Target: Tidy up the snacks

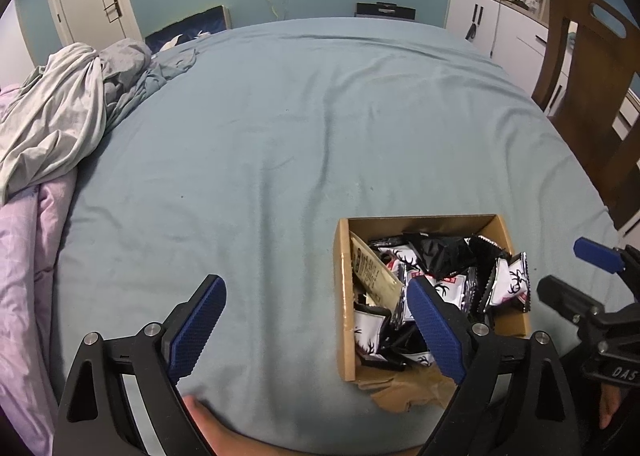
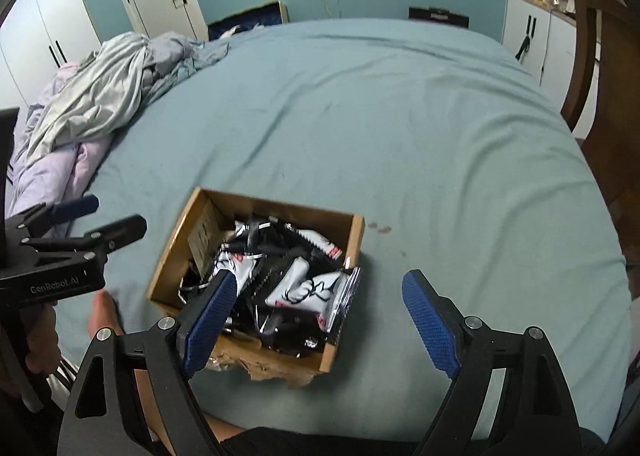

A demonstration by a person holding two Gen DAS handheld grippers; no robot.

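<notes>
Left hand-held gripper (image 1: 316,326): jaws spread wide, nothing between the blue pads; it hangs low over bare sheet just left of the box, its right finger overlapping the box's near-left corner in the left wrist view.
Right hand-held gripper (image 2: 326,322): jaws wide apart and empty; its left finger sits in front of the box's near edge, its right finger over bare sheet to the box's right.
Cardboard box (image 2: 175,244): open-topped, resting on the near part of the bed, with a torn flap of brown card (image 2: 276,370) hanging off its near side.
Snack packets (image 2: 310,288): a loose heap of black and white foil packets, all inside the box, some tilted on edge; 1 tan packet (image 1: 370,270) leans against the left wall.
Bed sheet (image 1: 280,115): blue-green, lightly wrinkled; no packets lie on it outside the box that I can see.
Far left: crumpled grey bedding (image 1: 60,103) over a lilac quilt (image 1: 20,240).
Step in hand: judged to be a pause over the box with both grippers empty, most likely between packets.
Next move: I would expect a reach into the heap; it calls for singling out 1 packet by an upright edge, since the foil looks slippery and overlapped, and the light box may shift.
</notes>
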